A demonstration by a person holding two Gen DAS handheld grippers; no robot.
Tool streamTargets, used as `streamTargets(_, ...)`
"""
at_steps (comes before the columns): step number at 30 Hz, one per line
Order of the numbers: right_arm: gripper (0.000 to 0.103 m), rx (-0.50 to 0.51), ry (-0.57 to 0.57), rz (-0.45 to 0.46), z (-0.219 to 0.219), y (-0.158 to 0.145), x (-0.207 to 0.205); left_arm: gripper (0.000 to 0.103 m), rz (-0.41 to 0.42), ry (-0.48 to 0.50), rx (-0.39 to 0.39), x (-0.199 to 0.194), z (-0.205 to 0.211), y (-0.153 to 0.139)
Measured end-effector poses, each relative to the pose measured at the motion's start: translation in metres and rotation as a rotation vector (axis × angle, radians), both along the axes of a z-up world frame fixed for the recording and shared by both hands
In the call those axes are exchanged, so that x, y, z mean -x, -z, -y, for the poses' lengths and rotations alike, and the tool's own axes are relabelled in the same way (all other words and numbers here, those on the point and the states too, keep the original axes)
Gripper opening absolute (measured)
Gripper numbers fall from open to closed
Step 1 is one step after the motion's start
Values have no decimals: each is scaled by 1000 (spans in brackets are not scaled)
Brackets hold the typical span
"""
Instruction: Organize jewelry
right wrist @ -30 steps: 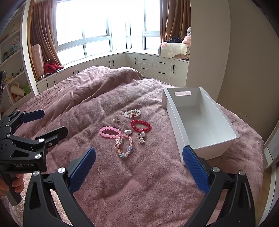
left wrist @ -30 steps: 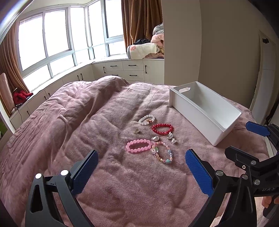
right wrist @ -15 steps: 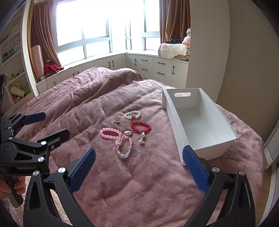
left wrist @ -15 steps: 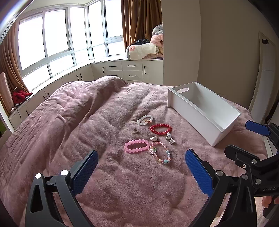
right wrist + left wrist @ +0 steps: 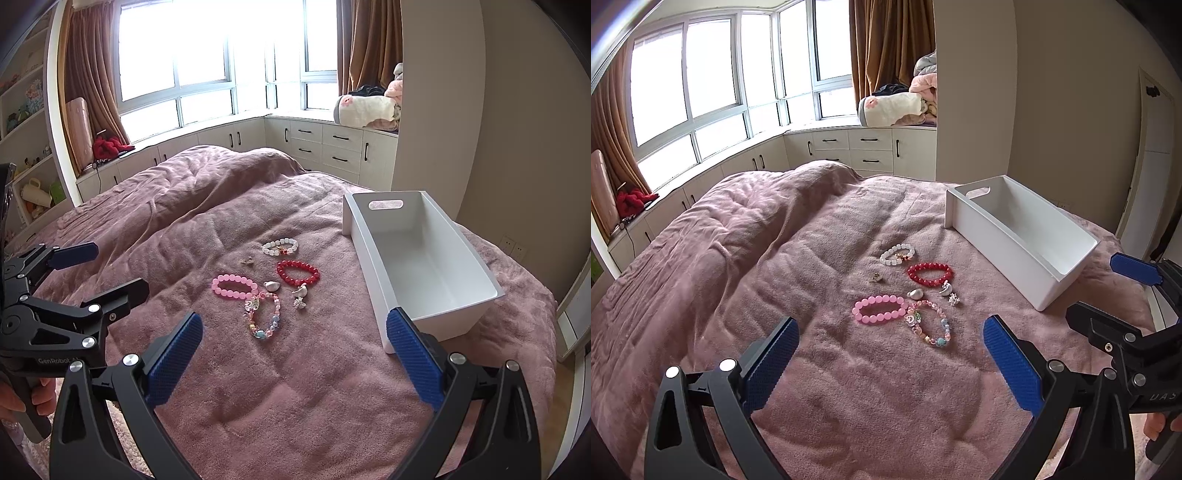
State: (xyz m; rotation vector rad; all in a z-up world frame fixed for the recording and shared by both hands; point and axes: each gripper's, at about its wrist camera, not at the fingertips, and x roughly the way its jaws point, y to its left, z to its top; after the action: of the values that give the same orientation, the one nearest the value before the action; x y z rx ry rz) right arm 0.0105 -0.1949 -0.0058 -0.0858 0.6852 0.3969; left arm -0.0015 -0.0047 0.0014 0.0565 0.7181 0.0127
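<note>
Both grippers, left (image 5: 888,363) and right (image 5: 293,350), gape empty; charms (image 5: 300,295) beside the bin (image 5: 373,273) too small to identify.

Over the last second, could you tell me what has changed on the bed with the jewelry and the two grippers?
Very little. The left gripper drifted slightly, so the scene slid a touch left in its view. Nothing was grasped or released. The right gripper also stays open and empty. The pink bracelet, red bracelet, white bracelet and multicolour bracelet lie unmoved on the blanket beside the empty white bin.
</note>
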Motion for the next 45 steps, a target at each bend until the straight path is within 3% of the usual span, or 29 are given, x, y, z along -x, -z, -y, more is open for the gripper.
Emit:
streamTargets(29, 98, 7, -11, -25, -7, 10, -4, 101, 2, -16, 18, 4, -12, 7)
streamTargets(39, 98, 22, -27, -27, -13, 17, -12, 101, 15, -41, 107, -7, -39, 12)
streamTargets(45, 98, -14, -66, -35, -24, 30, -26, 101, 23, -18, 42, -28, -42, 25)
